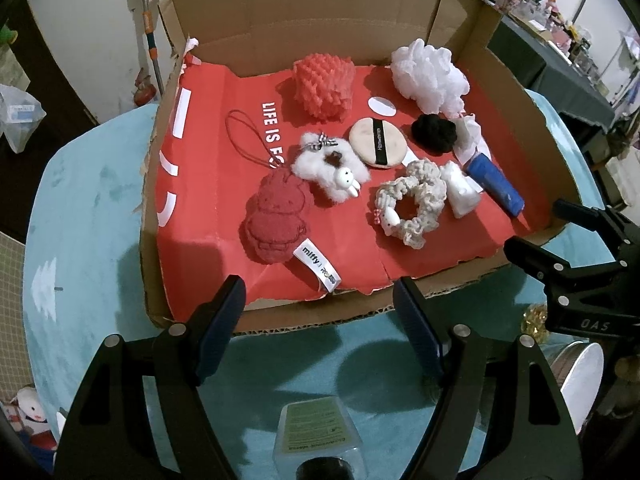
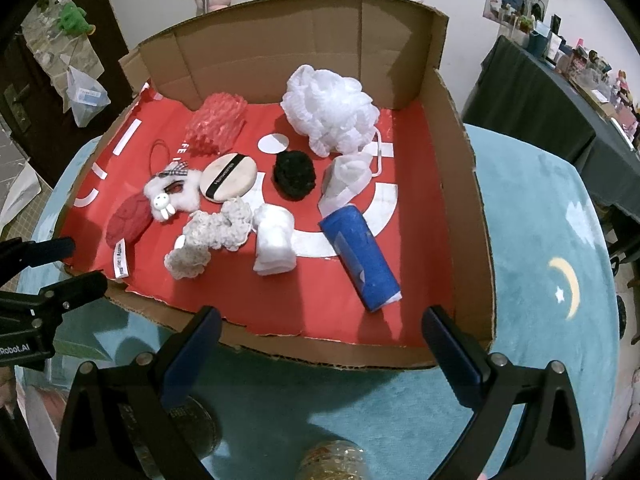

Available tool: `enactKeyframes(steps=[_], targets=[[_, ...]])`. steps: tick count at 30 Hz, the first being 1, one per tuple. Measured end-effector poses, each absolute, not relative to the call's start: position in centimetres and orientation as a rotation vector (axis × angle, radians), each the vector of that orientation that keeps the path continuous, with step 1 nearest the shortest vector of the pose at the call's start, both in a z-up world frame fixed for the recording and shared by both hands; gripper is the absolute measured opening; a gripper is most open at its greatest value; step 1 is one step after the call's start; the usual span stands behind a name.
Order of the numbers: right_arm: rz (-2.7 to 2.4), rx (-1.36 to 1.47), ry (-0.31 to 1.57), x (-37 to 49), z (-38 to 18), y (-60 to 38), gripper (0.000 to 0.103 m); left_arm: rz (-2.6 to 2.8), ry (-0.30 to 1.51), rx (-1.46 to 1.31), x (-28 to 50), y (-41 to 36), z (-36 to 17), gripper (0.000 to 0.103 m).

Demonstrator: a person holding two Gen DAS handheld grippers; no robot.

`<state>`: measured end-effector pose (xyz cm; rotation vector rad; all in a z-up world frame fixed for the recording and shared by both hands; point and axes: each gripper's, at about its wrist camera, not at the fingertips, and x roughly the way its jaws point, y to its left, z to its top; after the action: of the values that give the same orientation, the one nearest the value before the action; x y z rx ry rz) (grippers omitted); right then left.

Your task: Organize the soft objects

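A cardboard tray (image 1: 208,312) lined in red holds the soft objects. From left to right they are a red plush (image 1: 276,220), a white fluffy scrunchie (image 1: 332,168), a coral sponge (image 1: 324,86), a powder puff (image 1: 378,142), a beige crochet scrunchie (image 1: 412,204), a black scrunchie (image 1: 434,134), a white bath pouf (image 1: 430,74), a white rolled cloth (image 1: 460,194) and a blue roll (image 1: 496,186). My left gripper (image 1: 318,296) hangs open over the tray's near edge, empty. My right gripper (image 2: 322,320) is open and empty at the near edge, close to the blue roll (image 2: 362,256).
The tray rests on a teal cloth (image 2: 532,240) with a moon print. Below the left gripper stands a clear labelled bottle (image 1: 318,428), and a metal tin (image 1: 580,372) stands to its right. A dark cluttered table (image 2: 540,100) stands at the far right.
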<state>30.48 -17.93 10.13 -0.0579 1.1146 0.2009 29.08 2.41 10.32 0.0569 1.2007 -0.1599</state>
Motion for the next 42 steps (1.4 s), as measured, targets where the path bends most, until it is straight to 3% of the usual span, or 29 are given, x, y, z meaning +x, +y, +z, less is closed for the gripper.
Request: enactKeyframes(steps=[42], targets=[[0.209, -0.041, 1.118, 30.38, 9.65, -17.99, 0.102, -0.157, 1.207, 0.074, 29.88, 2.14, 9.64, 0.075]])
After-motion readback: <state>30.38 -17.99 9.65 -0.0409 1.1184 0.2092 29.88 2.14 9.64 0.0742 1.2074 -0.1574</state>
